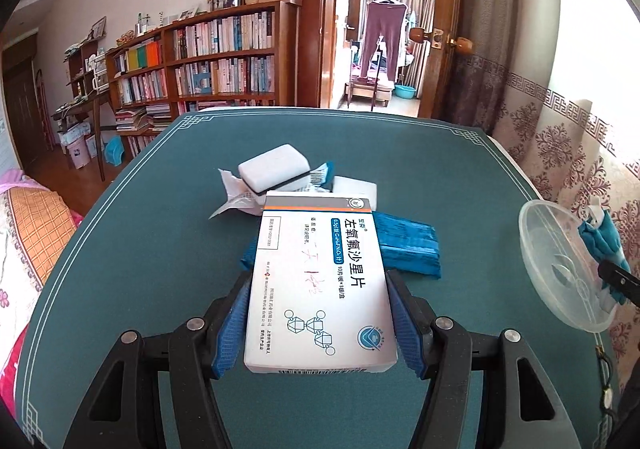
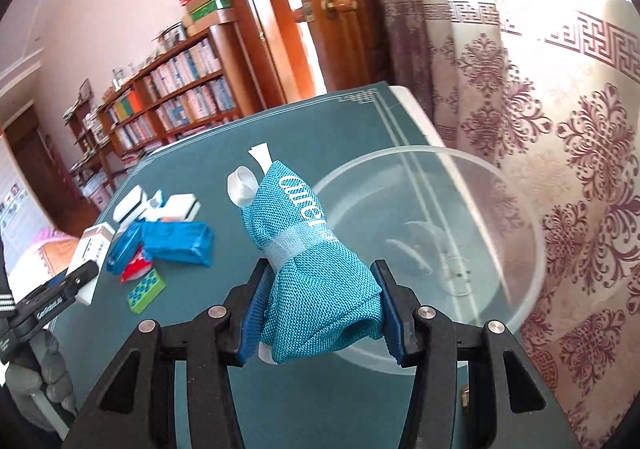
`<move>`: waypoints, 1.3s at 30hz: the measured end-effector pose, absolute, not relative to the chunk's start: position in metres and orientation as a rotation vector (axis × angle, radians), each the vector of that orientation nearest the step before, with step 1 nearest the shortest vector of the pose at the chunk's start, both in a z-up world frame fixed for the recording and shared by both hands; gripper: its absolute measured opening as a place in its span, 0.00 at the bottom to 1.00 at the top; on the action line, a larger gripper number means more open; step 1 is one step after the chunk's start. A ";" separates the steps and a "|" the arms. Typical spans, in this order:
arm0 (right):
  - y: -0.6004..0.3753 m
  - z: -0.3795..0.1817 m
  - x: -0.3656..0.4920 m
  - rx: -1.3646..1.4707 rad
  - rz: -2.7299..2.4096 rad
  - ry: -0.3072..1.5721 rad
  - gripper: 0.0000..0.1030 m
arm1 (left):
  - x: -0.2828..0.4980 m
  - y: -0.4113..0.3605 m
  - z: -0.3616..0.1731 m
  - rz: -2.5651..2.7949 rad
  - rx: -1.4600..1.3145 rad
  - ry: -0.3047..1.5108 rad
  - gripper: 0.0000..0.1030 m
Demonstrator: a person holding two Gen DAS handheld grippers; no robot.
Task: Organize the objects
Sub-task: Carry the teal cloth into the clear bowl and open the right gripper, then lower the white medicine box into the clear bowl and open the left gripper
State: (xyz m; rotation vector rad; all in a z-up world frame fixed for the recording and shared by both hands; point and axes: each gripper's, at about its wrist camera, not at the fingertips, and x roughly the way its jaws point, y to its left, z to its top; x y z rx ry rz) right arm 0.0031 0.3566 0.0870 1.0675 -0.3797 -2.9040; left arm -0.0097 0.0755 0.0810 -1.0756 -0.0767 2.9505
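The left gripper (image 1: 320,313) held its jaws pinching a white cardboard medicine box (image 1: 318,281) above the green table (image 1: 140,249). The right gripper (image 2: 322,313) clamped a rolled teal knit pouch (image 2: 312,249) beside the clear plastic bowl (image 2: 500,217).

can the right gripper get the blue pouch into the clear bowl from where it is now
Probably yes. The right gripper is shut on the blue pouch, and the clear bowl sits just beyond it, open-topped and empty, with nothing between them.
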 end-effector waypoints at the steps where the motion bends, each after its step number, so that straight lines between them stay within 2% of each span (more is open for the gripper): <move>1: 0.366 0.086 0.002 1.074 -2.925 -0.397 0.50 | -0.010 0.082 0.083 2.936 -1.069 -0.065 0.65; 14: 0.421 0.062 -0.026 1.152 -3.035 -0.503 0.52 | -0.019 0.165 0.100 2.746 -1.007 0.058 0.65; 17: 0.426 0.063 -0.026 1.139 -3.058 -0.513 0.61 | -0.022 0.179 0.097 2.693 -1.029 0.051 0.65; 39: 0.424 0.073 0.020 1.018 -3.063 -0.507 0.62 | -0.061 0.294 0.082 2.402 -1.044 0.132 0.65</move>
